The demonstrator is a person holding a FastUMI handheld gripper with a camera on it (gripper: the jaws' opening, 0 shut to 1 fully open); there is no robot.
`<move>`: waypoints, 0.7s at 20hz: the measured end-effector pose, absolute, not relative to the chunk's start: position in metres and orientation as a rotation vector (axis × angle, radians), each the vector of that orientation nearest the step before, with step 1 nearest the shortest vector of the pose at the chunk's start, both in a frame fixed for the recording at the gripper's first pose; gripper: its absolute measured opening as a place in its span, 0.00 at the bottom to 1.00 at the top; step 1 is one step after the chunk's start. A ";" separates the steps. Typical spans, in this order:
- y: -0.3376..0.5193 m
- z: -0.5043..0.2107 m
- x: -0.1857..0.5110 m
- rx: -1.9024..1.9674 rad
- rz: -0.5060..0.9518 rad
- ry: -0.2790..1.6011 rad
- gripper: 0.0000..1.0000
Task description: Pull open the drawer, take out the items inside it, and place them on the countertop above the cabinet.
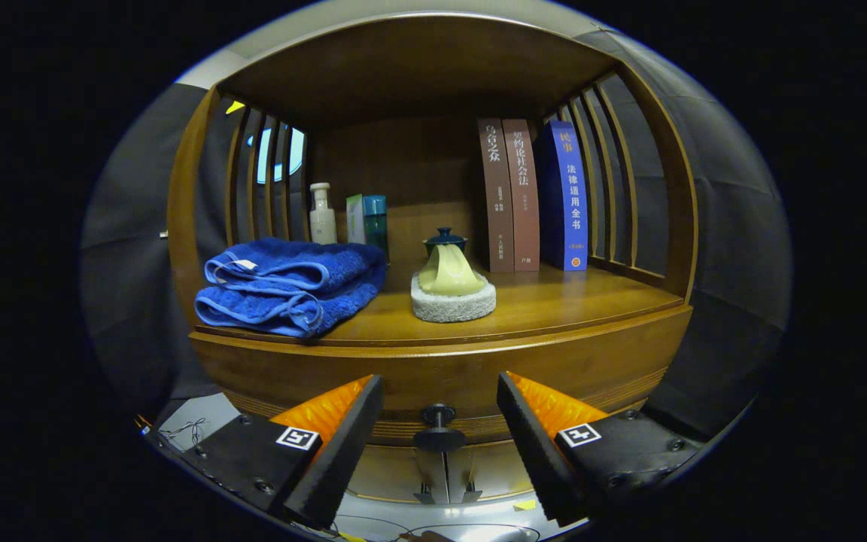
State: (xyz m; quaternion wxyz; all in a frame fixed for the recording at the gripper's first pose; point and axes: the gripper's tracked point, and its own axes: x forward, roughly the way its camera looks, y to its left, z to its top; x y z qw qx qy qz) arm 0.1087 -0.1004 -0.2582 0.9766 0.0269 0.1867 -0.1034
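A wooden cabinet stands in front of me, and its drawer front [599,361] curves across just below the countertop [554,305]. The drawer's dark round knob [439,416] sits between my two fingers, level with their tips, with a gap on each side. My gripper [439,391] is open and holds nothing. The drawer looks closed, so its inside is hidden. On the countertop lie a folded blue towel [290,282] on the left and a yellow-handled scrub pad [452,290] in the middle.
At the back of the countertop stand a white bottle [322,214], a teal bottle [375,218], a dark lidded pot [445,241] and three upright books [531,196]. Slatted wooden sides [249,181] and a top panel enclose the shelf. A pale floor lies below.
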 end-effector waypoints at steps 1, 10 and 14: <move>-0.101 -0.255 0.104 0.061 -0.214 0.378 1.00; -0.095 -0.133 0.066 0.063 -0.217 0.283 0.99; -0.086 -0.069 0.053 0.024 -0.183 0.224 0.99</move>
